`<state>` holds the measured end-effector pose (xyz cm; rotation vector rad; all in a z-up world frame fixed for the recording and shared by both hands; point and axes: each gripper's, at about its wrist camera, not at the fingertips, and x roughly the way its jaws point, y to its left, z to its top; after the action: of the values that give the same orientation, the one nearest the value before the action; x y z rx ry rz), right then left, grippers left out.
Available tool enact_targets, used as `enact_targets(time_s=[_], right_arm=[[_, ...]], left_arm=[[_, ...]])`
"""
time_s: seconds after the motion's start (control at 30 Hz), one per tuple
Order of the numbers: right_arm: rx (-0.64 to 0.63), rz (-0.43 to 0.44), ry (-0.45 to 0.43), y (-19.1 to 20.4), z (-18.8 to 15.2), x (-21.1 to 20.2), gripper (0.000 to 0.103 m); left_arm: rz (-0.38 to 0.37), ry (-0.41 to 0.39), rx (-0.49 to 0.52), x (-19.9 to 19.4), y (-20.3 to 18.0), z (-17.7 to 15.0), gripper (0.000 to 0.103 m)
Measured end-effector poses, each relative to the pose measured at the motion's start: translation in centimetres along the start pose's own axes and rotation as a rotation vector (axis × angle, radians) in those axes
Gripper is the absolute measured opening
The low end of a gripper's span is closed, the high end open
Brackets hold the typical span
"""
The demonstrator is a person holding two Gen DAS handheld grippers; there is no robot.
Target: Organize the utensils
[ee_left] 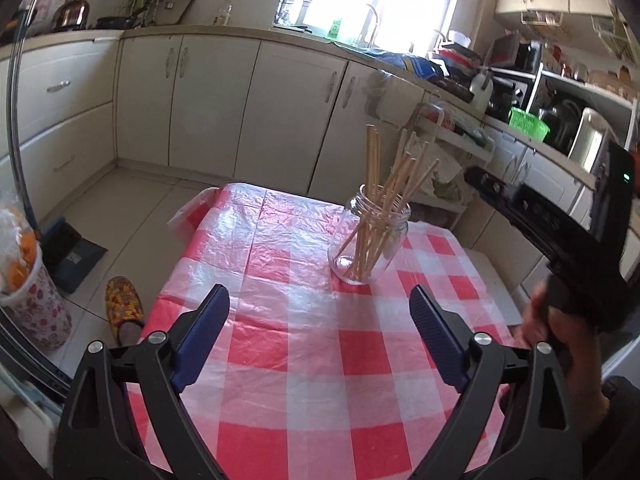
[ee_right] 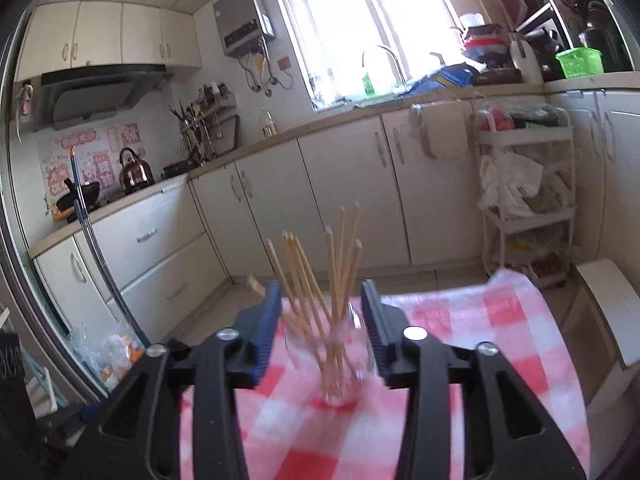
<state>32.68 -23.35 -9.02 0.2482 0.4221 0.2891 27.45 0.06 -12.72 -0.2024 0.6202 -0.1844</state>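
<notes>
Blue-padded fingers (ee_left: 204, 332) of the left gripper (ee_left: 320, 316) stand nearest in the left wrist view, spread wide with nothing between them but the red-and-white checked cloth (ee_left: 304, 360) on the table. They touch nothing.

Further in and a little to the right stands the jar (ee_left: 368, 240), clear glass with an open threaded mouth, upright on the cloth near the table's far right part. A bundle of chopsticks (ee_left: 384, 192), pale wood, leans inside it: their lower ends gather at the jar's bottom, their tops fan out above the rim, some nearly upright, others tilted to the right.

At the right edge of that view a hand (ee_left: 560, 332) grips the black handle of the right gripper (ee_left: 480, 184), which is held above the table, up and to the right of the jar and apart from it; its jaws cannot be made out from here.

In the right wrist view, the right gripper (ee_right: 320, 312) has its fingers (ee_right: 268, 328) partly open, the gap somewhat wider than the jar. Jar (ee_right: 340, 360) and chopsticks (ee_right: 340, 272) appear blurred in that gap, beyond the pads; no contact is visible, and the fingers hold nothing.
</notes>
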Motion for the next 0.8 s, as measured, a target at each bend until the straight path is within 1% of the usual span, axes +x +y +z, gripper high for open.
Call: enact_targets(time_s=[0.03, 0.1, 0.17, 0.23, 0.33, 0.4, 0.47, 0.53, 0.7, 0.8], right_arm=[[0.001, -0.026, 0.019, 0.1, -0.8, -1.5, 0.060], [0.016, -0.070, 0.065, 0.2, -2.1, -3.6, 0.073], [0.029, -0.102, 0.125, 0.4, -3.9, -5.8, 0.075], [0.029, -0.135, 0.174, 0.6, -5.6, -7.9, 0.080], [0.068, -0.174, 0.244, 0.9, -7.5, -10.6, 0.085], [0.094, -0.198, 0.264, 1.1, -8.2, -11.9, 0.087], [0.116, -0.203, 0.279, 1.6, -8.9, -13.5, 0.088], [0.123, -0.211, 0.279, 2.2, -8.7, -15.0, 0.092], [0.123, -0.199, 0.267, 4.0, -7.4, -17.8, 0.096], [0.126, -0.195, 0.282, 5.1, -6.8, -19.4, 0.096]], left_arm=[[0.013, 0.004, 0.019, -0.6, -0.5, -0.1, 0.091], [0.035, 0.009, 0.053, -1.7, -1.4, -0.1, 0.094], [0.054, 0.016, 0.095, -3.0, -2.5, -0.5, 0.096], [0.072, 0.030, 0.126, -4.0, -3.2, -0.8, 0.096], [0.092, 0.041, 0.145, -5.7, -4.1, -1.6, 0.096], [0.104, 0.044, 0.148, -7.0, -4.5, -1.9, 0.096], [0.120, 0.038, 0.157, -8.5, -4.8, -2.2, 0.096], [0.133, 0.033, 0.165, -9.8, -5.0, -2.2, 0.096], [0.164, 0.045, 0.174, -13.1, -5.3, -1.9, 0.096], [0.177, 0.045, 0.173, -14.9, -5.4, -1.7, 0.096]])
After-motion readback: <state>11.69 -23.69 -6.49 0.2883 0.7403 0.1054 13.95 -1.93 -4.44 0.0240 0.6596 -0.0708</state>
